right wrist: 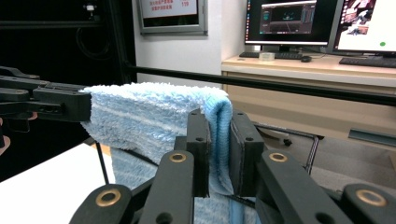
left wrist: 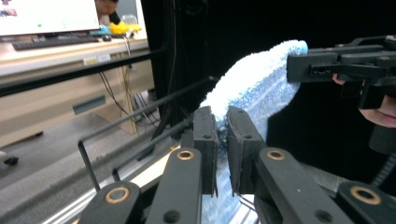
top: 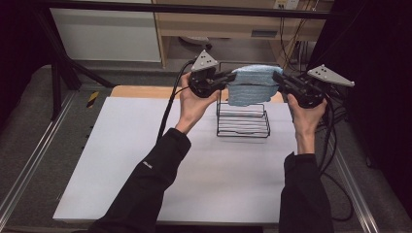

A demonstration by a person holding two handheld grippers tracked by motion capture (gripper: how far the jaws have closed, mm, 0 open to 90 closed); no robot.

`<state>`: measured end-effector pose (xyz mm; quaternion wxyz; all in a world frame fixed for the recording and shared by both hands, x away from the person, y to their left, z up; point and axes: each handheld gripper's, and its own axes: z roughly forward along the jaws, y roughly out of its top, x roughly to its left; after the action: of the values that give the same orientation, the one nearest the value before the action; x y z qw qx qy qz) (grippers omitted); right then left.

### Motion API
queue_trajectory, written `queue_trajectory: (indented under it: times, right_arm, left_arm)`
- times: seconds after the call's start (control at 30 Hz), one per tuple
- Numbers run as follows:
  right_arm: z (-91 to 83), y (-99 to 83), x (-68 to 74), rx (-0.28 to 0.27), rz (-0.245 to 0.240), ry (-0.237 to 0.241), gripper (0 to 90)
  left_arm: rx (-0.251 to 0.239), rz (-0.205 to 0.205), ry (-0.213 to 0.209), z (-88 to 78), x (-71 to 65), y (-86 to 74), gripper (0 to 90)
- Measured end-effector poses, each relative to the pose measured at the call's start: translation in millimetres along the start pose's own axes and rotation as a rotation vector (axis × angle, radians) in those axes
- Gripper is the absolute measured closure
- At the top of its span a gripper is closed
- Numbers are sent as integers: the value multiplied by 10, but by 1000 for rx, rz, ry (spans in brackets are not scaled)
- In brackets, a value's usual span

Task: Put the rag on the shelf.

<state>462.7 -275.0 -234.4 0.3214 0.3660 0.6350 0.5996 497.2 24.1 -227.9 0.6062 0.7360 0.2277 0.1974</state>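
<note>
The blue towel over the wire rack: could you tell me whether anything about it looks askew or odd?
Nothing stands out. The blue towel is held folded by both ends, left claw and right claw each shut on it, above the upright wire rack.

A fluffy light blue towel [top: 252, 85] hangs in the air above a black wire rack [top: 243, 119]. It is folded over, so its top edge is round and thick. The left gripper [top: 232, 75] pinches one top end and the right gripper [top: 276, 76] pinches the other, and the towel is pulled out flat between them. Its bottom part hangs down inside the rack. The rack has thin black bars and stands upright near the far edge of the white table [top: 145, 160].
</note>
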Motion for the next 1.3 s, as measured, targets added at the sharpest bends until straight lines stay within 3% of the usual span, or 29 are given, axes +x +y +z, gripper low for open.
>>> queue_trajectory:
  times: [0.27,0.5,0.63,0.83,1.0,1.1,1.2,1.3]
  right_arm:
    - [-58,-83,10,32,4,27,797]
    - [-61,-161,-21,39,5,46,800]
    - [-66,-174,-30,40,3,59,803]
    - [-66,-206,-53,32,2,77,803]
    - [-72,-238,-69,29,-2,97,801]
    - [-80,-255,-77,27,-8,105,797]
    - [-85,-263,-78,32,-14,111,792]
    - [-85,-262,-75,36,-13,114,780]
  left_arm:
    - [71,15,-6,-14,-82,-34,814]
    - [88,-2,-13,-8,-94,-45,794]
    - [71,-33,-15,-100,-83,42,742]
    - [16,-82,-3,-224,-27,212,752]
    - [77,-117,17,-99,7,212,830]
    - [110,-151,-12,-18,27,163,878]
    - [139,-147,-30,12,11,111,896]
    - [164,-117,-48,17,-23,63,897]
